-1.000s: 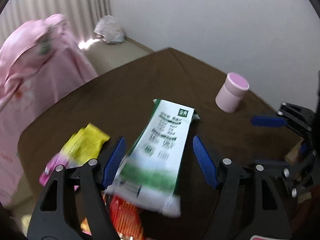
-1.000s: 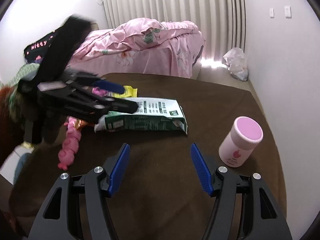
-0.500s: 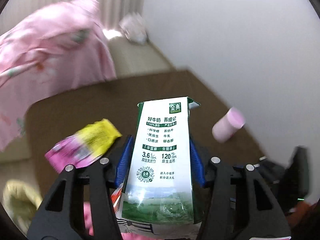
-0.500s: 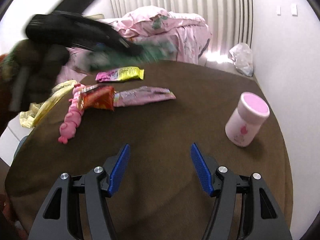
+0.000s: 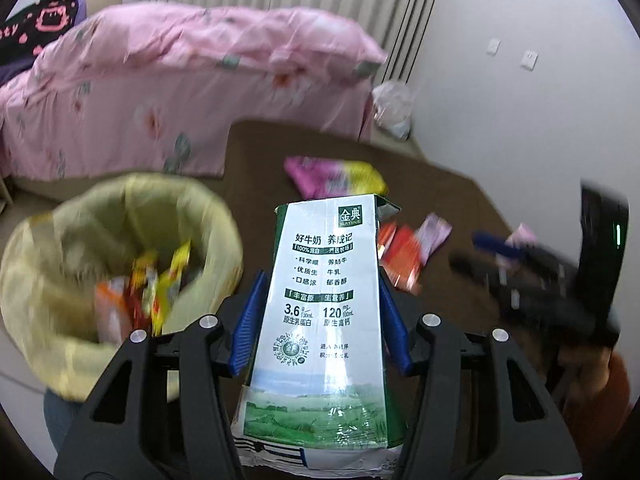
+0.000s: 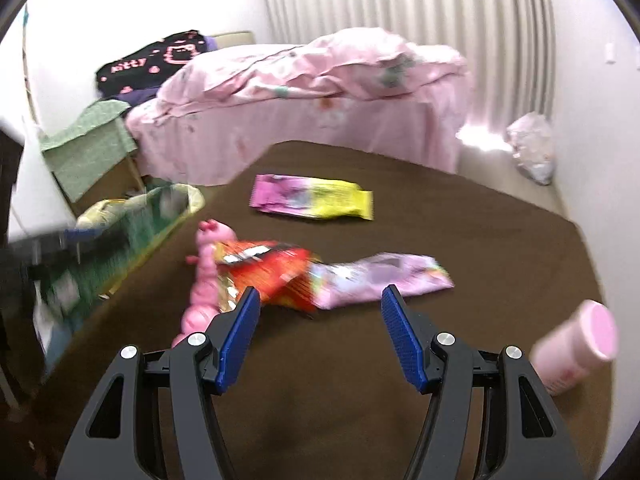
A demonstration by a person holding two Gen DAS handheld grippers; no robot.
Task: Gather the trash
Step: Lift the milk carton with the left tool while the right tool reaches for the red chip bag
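A bed (image 6: 304,92) under a rumpled pink floral cover fills the back of the room, with ribbed curtains (image 6: 408,4) behind it. In front of it lies the brown surface (image 6: 400,380), strewn with litter. Off the surface's edge, toward the bed, stands a bin (image 5: 52,264) lined with a pale yellow bag, with bright wrappers already inside.

The left gripper (image 5: 320,320) has its blue fingers (image 5: 248,320) pinching a green-and-white milk carton (image 5: 324,312) by its two sides, raised clear of the surface and just beside the bin's rim. The right gripper (image 6: 318,334) hovers over the surface with its fingers (image 6: 400,340) spread wide and nothing between them; a red snack bag (image 6: 272,276) and a lilac wrapper (image 6: 384,280) lie just beyond their tips, overlapping. A pink caterpillar toy (image 6: 204,276) lies partly under the red bag. Farther back rests a pink-and-yellow wrapper (image 6: 312,200). A small pink-lidded bottle (image 6: 576,344) stands near the surface's right edge, and a crumpled white plastic bag (image 6: 532,152) sits on the floor by the wall.
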